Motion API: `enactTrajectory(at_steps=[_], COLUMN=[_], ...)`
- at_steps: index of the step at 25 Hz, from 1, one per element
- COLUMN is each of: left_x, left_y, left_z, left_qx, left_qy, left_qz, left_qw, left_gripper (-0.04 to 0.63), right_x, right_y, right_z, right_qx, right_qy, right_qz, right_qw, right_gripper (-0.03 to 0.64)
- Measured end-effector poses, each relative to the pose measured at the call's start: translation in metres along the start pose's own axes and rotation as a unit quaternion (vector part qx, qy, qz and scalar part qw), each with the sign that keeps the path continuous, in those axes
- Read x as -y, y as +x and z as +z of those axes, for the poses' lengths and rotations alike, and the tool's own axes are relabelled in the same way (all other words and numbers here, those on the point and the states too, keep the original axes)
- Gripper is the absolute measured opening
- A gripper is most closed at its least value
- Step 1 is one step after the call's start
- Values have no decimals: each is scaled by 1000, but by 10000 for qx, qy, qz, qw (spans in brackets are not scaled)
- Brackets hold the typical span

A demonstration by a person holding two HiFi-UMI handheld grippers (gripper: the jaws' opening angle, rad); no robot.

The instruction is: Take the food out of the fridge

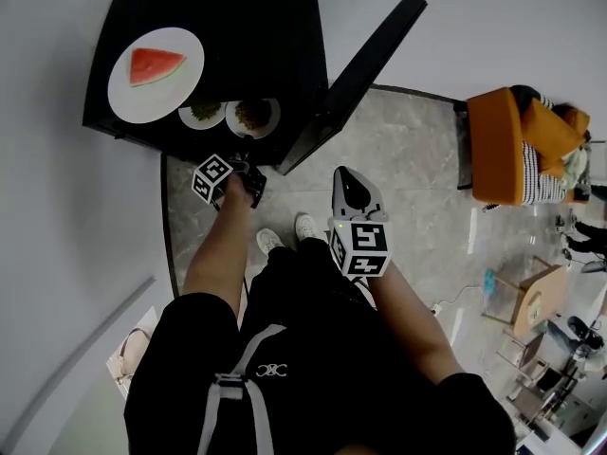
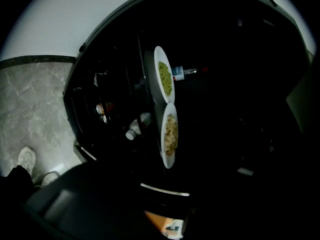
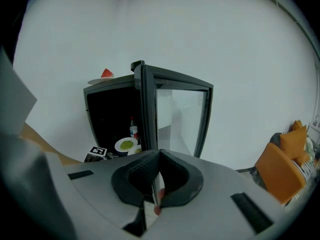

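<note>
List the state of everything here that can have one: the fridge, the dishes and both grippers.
fridge door: swung wide open.
watermelon plate: out, on top of the fridge.
green-food plate: inside, at the shelf front.
brown-food plate: inside, beside the green one.
left gripper: jaws apart, empty, close to the plates.
right gripper: jaws together, holding nothing.

One fridge (image 1: 237, 27), three plates (image 1: 133, 98) (image 1: 186, 118) (image 1: 273, 117), one watermelon slice (image 1: 155, 65), one bottle (image 3: 133, 129) and one orange armchair (image 1: 493, 150).
</note>
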State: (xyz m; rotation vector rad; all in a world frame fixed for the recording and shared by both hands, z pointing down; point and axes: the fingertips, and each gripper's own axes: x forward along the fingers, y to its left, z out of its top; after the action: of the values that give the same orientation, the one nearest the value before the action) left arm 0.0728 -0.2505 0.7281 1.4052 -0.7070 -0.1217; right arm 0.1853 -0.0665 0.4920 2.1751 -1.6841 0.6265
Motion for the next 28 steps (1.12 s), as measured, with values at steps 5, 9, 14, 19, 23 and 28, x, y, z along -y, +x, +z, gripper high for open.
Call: enactTrajectory(at_steps=[5,9,14,19,23,28], left_x=[2,3,12,23,30,33], left_y=[15,20,21,13,-1,-24], left_z=[-3,-4,-4,-5,-8,-11], left_qx=[-27,-9,104,75,104,154], left_qy=[-273,-486,-607,-522,-454,-432], left_qz=[-377,-482,-676,-970,-1310,-1526], left_qw=[9989,9977,9958,9939,9903,9872], left_gripper=[160,58,8,5,3,2], right_x=[12,17,22,21,19,17], right_y=[-4,-6,-10,-14,-15,-15], right_z=[-16,-26,-39,-42,-45,-45], right_qx=[-182,-313,-499,-452,-474,-444], right_qy=[94,12,-30,-37,-32,-72], right_qz=[-131,-167,-191,-154,-93,-9], right_qw=[9997,9994,9986,9989,9988,9990], right_gripper=[-6,-6,-6,-6,-6,-6])
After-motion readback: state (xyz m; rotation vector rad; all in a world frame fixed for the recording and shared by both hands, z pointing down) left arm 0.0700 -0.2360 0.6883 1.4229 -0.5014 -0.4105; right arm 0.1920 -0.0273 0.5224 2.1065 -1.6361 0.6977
